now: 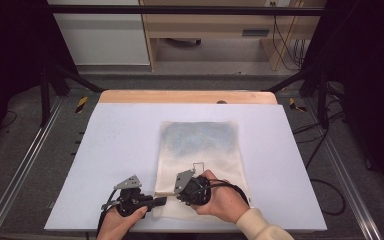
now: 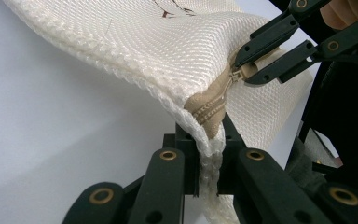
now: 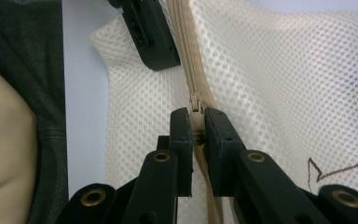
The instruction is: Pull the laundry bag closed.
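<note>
Here the right tool (image 3: 193, 128) is clamped on the zipper pull (image 3: 195, 103) of the mesh bag (image 1: 200, 150), just beside the bag's near-left corner. The left tool (image 2: 209, 161) is clamped on that corner's edge, anchoring it. The bag lies flat mid-surface (image 1: 110, 150). Judged from the pull's position, the zipper (image 2: 212, 105) run is at one end; whether opening or closing cannot be told.

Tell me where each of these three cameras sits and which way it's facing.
High view: above the person's side, looking forward and down at the mesh laundry bag on the table; both hands show.
Left gripper view: rides the left claw, shut on the bag's edge.
Right gripper view: rides the right claw, shut on the zipper pull.
Both gripper views share the zipper.
</note>
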Demonstrator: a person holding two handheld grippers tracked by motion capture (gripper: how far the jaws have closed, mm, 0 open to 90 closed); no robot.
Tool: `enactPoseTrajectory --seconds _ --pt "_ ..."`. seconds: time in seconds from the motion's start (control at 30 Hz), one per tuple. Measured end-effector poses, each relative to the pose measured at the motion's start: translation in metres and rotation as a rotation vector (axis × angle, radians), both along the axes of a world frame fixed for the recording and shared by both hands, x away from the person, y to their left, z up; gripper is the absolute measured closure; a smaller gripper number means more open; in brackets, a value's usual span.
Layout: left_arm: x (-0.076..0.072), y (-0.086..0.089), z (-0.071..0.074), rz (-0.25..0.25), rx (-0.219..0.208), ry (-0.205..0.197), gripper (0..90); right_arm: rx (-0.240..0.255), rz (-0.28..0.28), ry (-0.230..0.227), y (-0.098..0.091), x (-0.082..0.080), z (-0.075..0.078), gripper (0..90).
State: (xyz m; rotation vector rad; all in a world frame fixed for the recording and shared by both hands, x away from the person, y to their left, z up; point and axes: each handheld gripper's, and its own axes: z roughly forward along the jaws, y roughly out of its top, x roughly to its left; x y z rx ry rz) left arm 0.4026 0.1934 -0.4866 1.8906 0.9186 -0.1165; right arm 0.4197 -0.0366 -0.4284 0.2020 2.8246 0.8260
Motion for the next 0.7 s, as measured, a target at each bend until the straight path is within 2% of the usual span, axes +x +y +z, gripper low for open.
enactPoseTrajectory --seconds 0.7 --pt "0.000 0.001 -0.001 0.006 0.001 0.000 83.4 -0.010 -0.037 0.001 -0.024 -0.002 0.002 82.2"
